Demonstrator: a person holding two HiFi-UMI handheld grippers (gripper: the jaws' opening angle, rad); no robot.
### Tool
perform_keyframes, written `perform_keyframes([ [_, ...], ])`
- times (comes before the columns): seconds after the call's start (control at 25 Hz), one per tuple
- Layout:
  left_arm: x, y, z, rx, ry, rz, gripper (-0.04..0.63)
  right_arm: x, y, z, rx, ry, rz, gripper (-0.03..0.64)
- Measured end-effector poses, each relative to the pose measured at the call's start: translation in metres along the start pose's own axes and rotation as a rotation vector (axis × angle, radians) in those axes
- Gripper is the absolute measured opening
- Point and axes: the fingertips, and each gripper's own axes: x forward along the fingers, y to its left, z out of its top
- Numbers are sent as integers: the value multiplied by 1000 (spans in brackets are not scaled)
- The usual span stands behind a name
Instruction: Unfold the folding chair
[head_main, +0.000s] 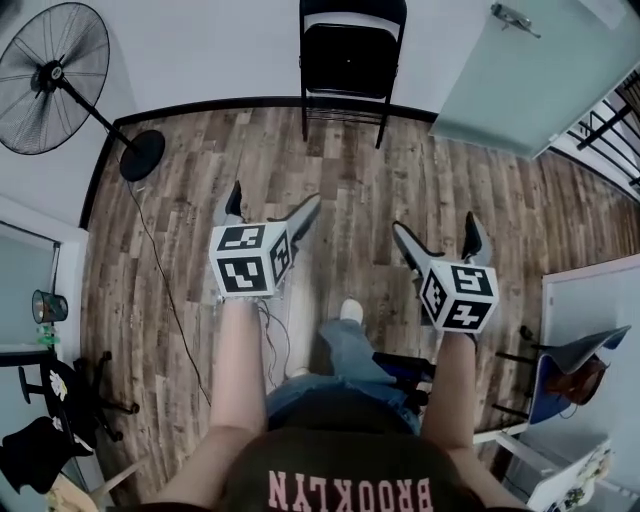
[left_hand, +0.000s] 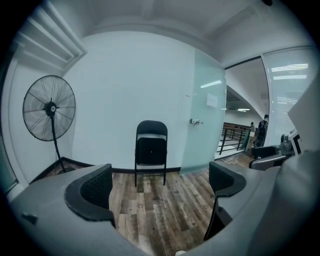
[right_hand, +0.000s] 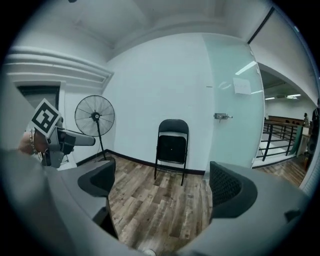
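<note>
The black folding chair (head_main: 352, 60) stands folded flat and upright against the white wall, at the top middle of the head view. It shows straight ahead in the left gripper view (left_hand: 151, 150) and the right gripper view (right_hand: 171, 147), a good stretch of wood floor away. My left gripper (head_main: 272, 200) is open, with nothing between its jaws (left_hand: 160, 182). My right gripper (head_main: 437, 228) is open too and holds nothing (right_hand: 162, 184). Both are held side by side in front of the person and point at the chair, touching nothing.
A pedestal fan (head_main: 55, 80) stands in the left corner, its cable (head_main: 160, 270) trailing over the wood floor. A frosted glass door (head_main: 530, 80) is right of the chair. An office chair (head_main: 60, 400) is at lower left and a white desk (head_main: 590, 300) at right.
</note>
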Motion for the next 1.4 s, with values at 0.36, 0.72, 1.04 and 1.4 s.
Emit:
perform_keyframes([
  [0.36, 93, -20, 70, -26, -35, -1, 569, 69, -88, 59, -42, -13, 3, 574],
  [0.72, 141, -10, 99, -9, -53, 53, 569, 117, -119, 87, 14, -60, 38, 574],
  [1.04, 175, 11, 111, -60, -79, 56, 569, 149, -138, 82, 44, -15, 8, 574],
  [1.4, 262, 16, 128, -64, -76, -21, 569, 224, -157, 92, 9, 20, 14, 574],
])
